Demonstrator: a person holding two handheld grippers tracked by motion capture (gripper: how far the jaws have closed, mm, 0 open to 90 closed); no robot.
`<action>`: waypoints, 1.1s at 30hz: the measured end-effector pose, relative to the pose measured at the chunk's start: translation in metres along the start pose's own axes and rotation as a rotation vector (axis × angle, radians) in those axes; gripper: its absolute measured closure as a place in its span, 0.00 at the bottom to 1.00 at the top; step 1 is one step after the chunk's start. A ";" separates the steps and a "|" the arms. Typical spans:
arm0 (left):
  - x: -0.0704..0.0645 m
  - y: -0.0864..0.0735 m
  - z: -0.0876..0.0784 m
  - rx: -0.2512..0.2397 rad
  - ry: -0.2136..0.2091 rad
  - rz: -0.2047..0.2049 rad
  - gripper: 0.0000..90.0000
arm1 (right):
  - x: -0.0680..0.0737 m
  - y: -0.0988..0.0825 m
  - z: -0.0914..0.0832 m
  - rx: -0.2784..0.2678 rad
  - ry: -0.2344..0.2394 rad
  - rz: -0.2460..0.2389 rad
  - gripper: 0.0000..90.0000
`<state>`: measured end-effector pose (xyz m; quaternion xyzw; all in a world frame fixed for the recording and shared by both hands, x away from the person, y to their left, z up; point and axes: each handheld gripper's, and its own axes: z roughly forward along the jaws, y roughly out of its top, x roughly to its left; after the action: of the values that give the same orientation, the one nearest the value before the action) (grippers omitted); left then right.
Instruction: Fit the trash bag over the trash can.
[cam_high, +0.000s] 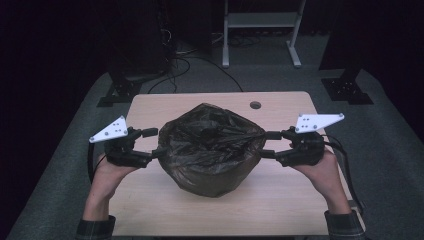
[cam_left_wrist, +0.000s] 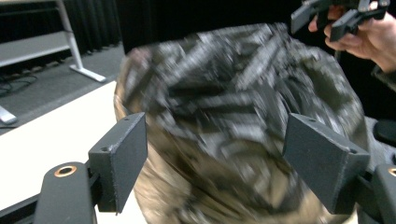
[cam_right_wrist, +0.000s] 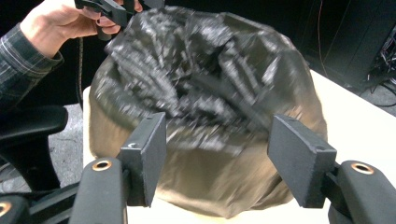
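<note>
I see a dark plastic bag (cam_high: 212, 150) bulging at mid-table (cam_high: 290, 210), slightly wider left to right, crumpled top facing up. My left gripper (cam_high: 154, 142) and right gripper (cam_high: 270, 145) flank its sides, both with jaws spread, grasping nothing. Bare table lies in front and behind.

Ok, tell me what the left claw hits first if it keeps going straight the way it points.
Most likely the dark plastic bag. The left claw is open, and the bag's bulging side sits squarely between and just beyond its jaws. The blur hides whether they already touch.
</note>
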<state>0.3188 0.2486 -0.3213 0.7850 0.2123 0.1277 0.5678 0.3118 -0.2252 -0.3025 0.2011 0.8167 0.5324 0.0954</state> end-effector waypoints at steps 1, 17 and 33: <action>-0.001 -0.003 0.001 0.003 -0.007 -0.002 0.22 | 0.002 -0.003 0.001 0.008 -0.007 0.000 0.39; -0.012 -0.029 0.026 0.215 -0.136 0.131 0.87 | -0.045 0.020 0.026 -0.070 -0.071 0.101 0.42; -0.001 -0.041 0.027 0.177 -0.139 0.107 0.99 | -0.074 0.031 0.077 0.022 -0.101 0.144 1.00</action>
<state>0.3223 0.2363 -0.3689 0.8492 0.1407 0.0837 0.5020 0.4142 -0.1825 -0.3102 0.2868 0.8001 0.5181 0.0958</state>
